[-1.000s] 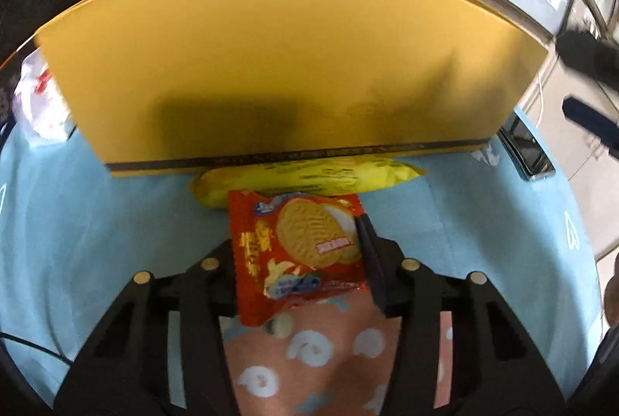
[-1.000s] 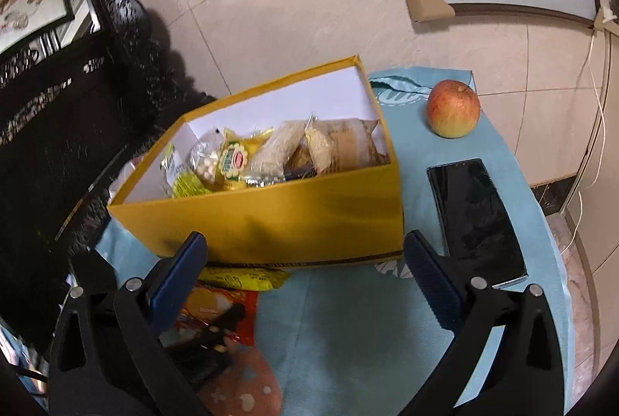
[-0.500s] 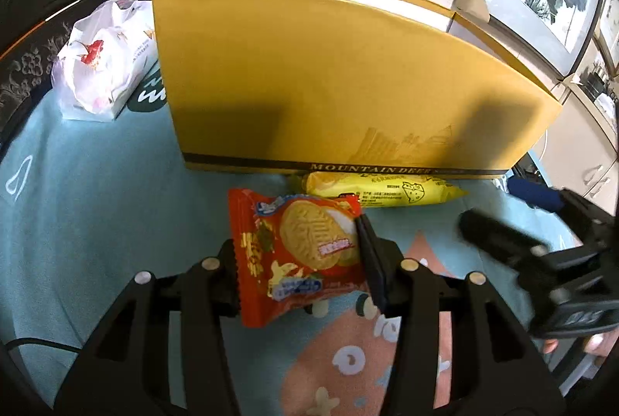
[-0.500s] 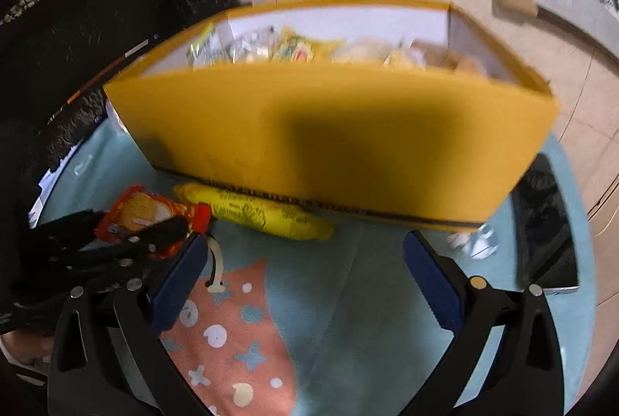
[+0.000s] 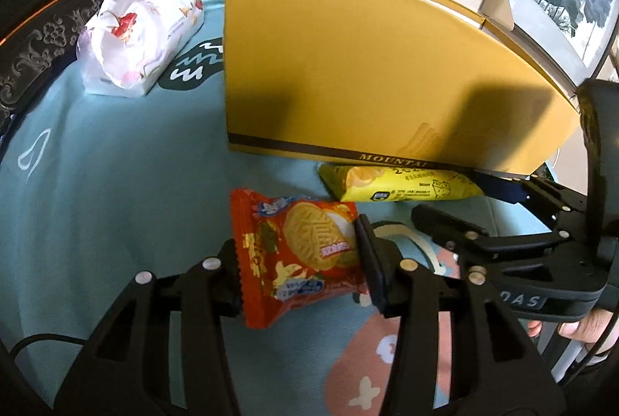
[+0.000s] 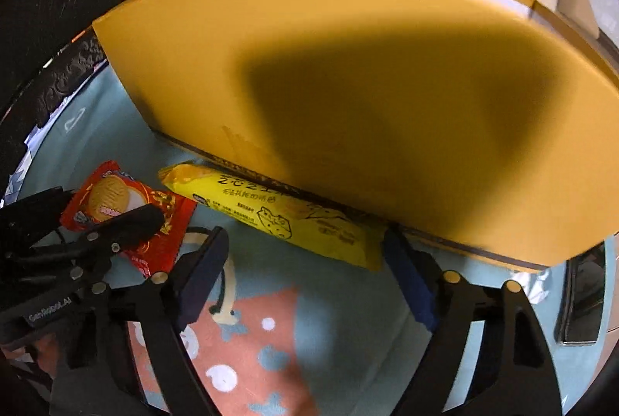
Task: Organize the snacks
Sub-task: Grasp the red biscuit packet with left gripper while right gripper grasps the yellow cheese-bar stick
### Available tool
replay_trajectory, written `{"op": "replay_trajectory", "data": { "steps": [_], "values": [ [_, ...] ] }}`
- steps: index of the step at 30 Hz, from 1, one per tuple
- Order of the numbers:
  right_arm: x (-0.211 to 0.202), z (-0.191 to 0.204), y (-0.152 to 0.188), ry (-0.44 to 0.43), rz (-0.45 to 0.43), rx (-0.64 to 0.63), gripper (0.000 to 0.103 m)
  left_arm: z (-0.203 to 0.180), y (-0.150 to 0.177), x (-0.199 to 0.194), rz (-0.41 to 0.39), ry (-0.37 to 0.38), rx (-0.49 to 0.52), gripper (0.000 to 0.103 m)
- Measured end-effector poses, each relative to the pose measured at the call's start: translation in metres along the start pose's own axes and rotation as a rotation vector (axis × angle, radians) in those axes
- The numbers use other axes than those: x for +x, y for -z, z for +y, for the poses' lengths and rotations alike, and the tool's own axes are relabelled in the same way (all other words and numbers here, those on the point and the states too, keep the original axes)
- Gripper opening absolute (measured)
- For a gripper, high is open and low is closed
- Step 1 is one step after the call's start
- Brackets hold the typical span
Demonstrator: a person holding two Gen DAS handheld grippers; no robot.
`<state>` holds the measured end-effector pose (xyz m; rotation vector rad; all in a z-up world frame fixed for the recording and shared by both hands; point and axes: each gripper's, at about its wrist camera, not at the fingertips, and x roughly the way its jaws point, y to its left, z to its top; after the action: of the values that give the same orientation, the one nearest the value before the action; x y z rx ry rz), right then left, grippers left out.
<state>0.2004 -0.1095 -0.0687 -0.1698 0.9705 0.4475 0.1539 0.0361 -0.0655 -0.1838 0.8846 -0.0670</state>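
Observation:
My left gripper (image 5: 298,242) is shut on a red biscuit packet (image 5: 309,245) and holds it just above the teal cloth, in front of the yellow box (image 5: 367,67). A long yellow snack packet (image 6: 271,214) lies on the cloth against the foot of the box (image 6: 348,67). My right gripper (image 6: 303,238) points down at it. Its jaws are closing, one on each side of the packet's length, and the pads are not pressing on it. In the right wrist view, the left gripper (image 6: 100,203) holds the red packet (image 6: 112,191) at lower left.
A white tissue pack (image 5: 143,29) lies left of the box. A black phone (image 6: 580,300) lies at the right edge of the cloth. Dark carved furniture stands behind on the left. A hand (image 5: 580,331) holds the right gripper's handle.
The right gripper came down close to the yellow packet and its jaws narrowed around it. The left gripper carried the red packet leftward, so the tissue pack came into view.

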Motion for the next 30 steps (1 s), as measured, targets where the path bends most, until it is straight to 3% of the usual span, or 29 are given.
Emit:
{"op": "replay_trajectory", "data": {
  "steps": [2,4,8,10,12,19,20,21,22,24,30],
  "values": [
    [0.003,0.007,0.001,0.048,0.007,-0.038,0.083,0.001,0.000,0.001,0.001,-0.003,0.000,0.047],
    [0.002,0.009,0.002,0.045,-0.002,-0.035,0.076,0.002,0.001,0.001,0.002,-0.006,0.001,0.048],
    [-0.005,0.026,0.005,0.016,-0.010,-0.091,0.031,0.000,0.000,0.003,0.003,-0.014,0.004,0.048],
    [-0.008,0.033,0.010,0.014,-0.010,-0.115,0.024,0.001,0.001,0.003,0.004,-0.011,0.001,0.049],
    [-0.013,0.034,0.016,-0.018,-0.002,-0.118,0.004,0.003,0.001,0.003,0.005,-0.009,-0.001,0.049],
    [-0.034,0.006,0.040,-0.122,0.033,-0.034,0.004,0.006,0.002,0.001,0.003,-0.012,-0.005,0.049],
    [-0.038,0.003,0.038,-0.100,0.012,-0.025,0.012,0.006,0.003,0.000,0.002,-0.014,-0.005,0.049],
    [-0.041,0.002,0.036,-0.085,-0.004,-0.027,0.026,0.007,0.003,0.000,0.001,-0.016,-0.005,0.049],
    [-0.044,0.003,0.033,-0.076,-0.022,-0.033,0.030,0.008,0.003,0.000,0.000,-0.016,-0.005,0.049],
    [-0.044,0.012,0.022,-0.111,-0.042,-0.057,0.032,0.011,0.004,0.000,-0.002,-0.018,-0.006,0.049],
    [-0.017,0.038,-0.002,-0.125,0.016,-0.182,0.032,0.022,0.011,-0.007,-0.021,-0.047,-0.018,0.050]
  ]
}}
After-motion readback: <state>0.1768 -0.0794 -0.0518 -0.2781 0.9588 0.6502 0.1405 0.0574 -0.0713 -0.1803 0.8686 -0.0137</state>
